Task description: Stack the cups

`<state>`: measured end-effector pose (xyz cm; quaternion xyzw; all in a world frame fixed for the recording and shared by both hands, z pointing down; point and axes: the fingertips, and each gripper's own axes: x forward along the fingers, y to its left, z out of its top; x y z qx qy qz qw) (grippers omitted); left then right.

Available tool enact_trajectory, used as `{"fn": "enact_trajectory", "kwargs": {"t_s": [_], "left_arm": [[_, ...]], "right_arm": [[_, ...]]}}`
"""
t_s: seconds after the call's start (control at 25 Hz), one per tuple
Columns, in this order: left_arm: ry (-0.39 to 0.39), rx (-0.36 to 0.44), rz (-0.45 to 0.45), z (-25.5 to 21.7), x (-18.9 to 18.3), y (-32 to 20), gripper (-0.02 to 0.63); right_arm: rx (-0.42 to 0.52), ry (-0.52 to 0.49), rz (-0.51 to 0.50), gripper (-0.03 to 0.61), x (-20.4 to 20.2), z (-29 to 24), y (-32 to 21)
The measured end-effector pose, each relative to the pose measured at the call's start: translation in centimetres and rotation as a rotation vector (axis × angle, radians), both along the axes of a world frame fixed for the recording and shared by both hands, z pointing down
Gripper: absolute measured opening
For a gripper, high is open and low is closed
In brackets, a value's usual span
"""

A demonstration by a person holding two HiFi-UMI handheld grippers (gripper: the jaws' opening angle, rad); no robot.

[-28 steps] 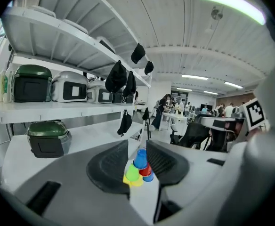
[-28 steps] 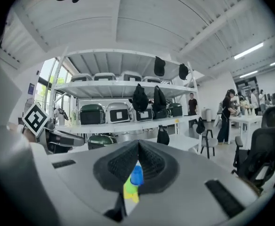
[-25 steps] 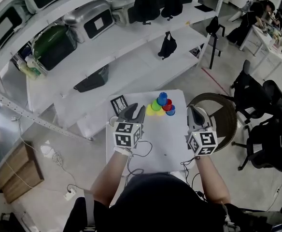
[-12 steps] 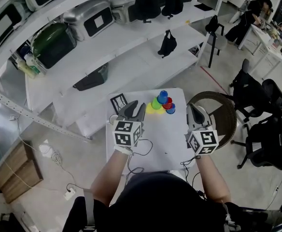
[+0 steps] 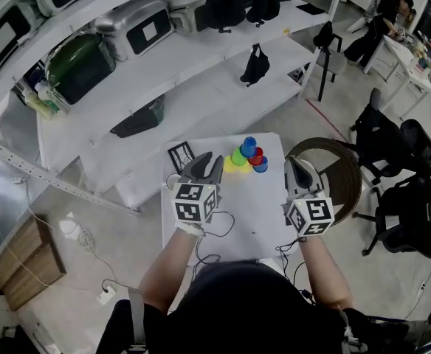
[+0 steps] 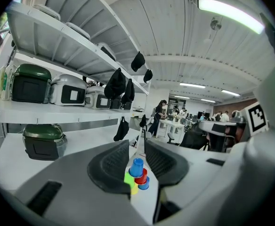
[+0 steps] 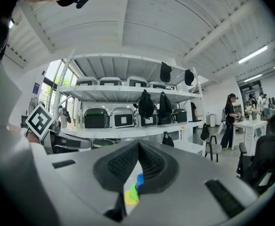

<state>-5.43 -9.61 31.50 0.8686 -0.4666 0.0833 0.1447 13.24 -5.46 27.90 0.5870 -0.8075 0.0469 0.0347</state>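
Note:
A cluster of small cups (image 5: 246, 157) stands at the far end of the white table (image 5: 238, 220): a blue cup (image 5: 249, 147) on top, then green (image 5: 238, 157), yellow (image 5: 229, 167), red (image 5: 256, 158) and a second blue one (image 5: 261, 167). My left gripper (image 5: 209, 161) hovers just short of the cups. Its jaws are closing with nothing between them, and the cups (image 6: 137, 175) show far off through the gap. My right gripper (image 5: 294, 164) hangs over the table's right edge, shut and empty, with the cups (image 7: 133, 188) visible below its pads.
A black-and-white marker card (image 5: 180, 155) lies at the table's far left corner. White shelving (image 5: 201, 87) with cookers and black bags runs behind. A round brown stand (image 5: 348, 172) and black office chairs (image 5: 411, 198) sit to the right. Cables trail on the floor (image 5: 90, 271).
Almost nothing: both grippers stay where they were over the table, and the cups have not moved.

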Motion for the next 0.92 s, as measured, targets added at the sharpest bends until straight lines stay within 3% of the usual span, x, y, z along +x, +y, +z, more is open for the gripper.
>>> {"fn": "enact_trajectory", "kwargs": {"t_s": [0.92], "left_arm": [[-0.003,-0.003,-0.002,0.41,-0.78,-0.15,0.104]], "right_arm": [[0.005,-0.012,0.004,0.0,-0.53,-0.22,0.05]]}}
